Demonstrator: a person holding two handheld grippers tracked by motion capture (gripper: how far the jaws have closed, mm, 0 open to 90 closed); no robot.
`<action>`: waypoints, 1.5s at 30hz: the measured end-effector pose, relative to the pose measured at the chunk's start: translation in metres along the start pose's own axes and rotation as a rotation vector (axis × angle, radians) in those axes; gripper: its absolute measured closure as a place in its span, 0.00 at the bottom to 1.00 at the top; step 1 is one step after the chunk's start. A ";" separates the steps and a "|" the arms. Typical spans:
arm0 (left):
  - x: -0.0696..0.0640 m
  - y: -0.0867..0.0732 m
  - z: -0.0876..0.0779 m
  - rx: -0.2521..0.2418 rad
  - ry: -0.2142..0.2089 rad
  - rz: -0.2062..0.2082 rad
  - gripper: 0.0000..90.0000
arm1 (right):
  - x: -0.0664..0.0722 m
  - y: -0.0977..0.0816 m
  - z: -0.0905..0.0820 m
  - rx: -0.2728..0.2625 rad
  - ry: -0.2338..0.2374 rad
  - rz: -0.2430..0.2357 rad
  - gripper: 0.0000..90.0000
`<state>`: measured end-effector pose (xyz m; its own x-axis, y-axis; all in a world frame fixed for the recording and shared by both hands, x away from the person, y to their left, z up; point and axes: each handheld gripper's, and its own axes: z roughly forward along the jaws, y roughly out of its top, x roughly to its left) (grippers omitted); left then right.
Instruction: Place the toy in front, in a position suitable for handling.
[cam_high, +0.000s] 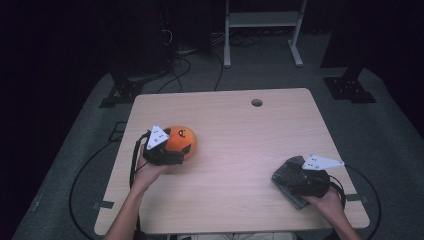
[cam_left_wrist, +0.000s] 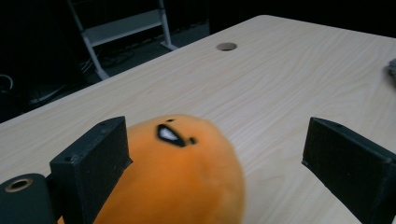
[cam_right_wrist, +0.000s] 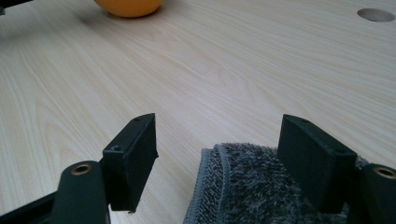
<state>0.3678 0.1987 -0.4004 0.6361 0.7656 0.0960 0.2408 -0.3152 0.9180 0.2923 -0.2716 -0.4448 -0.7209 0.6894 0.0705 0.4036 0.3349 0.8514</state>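
Orange round plush toy (cam_left_wrist: 173, 182) sits between the left gripper's (cam_left_wrist: 215, 158) spread jaws (touching one); the right gripper (cam_right_wrist: 217, 163) gapes over the folded grey fuzzy cloth (cam_right_wrist: 243, 186).

- The plush toy (cam_high: 181, 140) lies on the table (cam_high: 240, 150), at its left side.
- The folded cloth (cam_high: 290, 175) lies on the table near the right front corner, well apart from the toy.
- A round hole (cam_high: 256, 102) sits near the table's far edge.

I see a pale wooden tabletop (cam_high: 240, 125) with a round cable hole (cam_high: 256, 102), grey carpeted floor (cam_high: 390, 130), black cables (cam_high: 175, 75), a white metal frame (cam_high: 262, 20), darkness beyond.
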 end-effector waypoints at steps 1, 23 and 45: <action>0.004 0.000 0.001 0.004 0.005 0.002 0.07 | 0.000 0.000 0.000 0.000 0.000 0.001 0.30; 0.039 -0.022 0.027 0.145 -0.005 -0.060 0.23 | 0.000 -0.001 -0.001 0.001 0.010 -0.003 0.31; 0.007 0.003 0.013 0.030 -0.073 -0.025 0.52 | -0.008 -0.001 -0.004 -0.019 -0.013 0.025 0.30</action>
<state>0.3829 0.1961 -0.4022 0.6812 0.7308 0.0440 0.2784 -0.3141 0.9077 0.2950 -0.2800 -0.4440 -0.7031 0.7059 0.0854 0.4104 0.3049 0.8594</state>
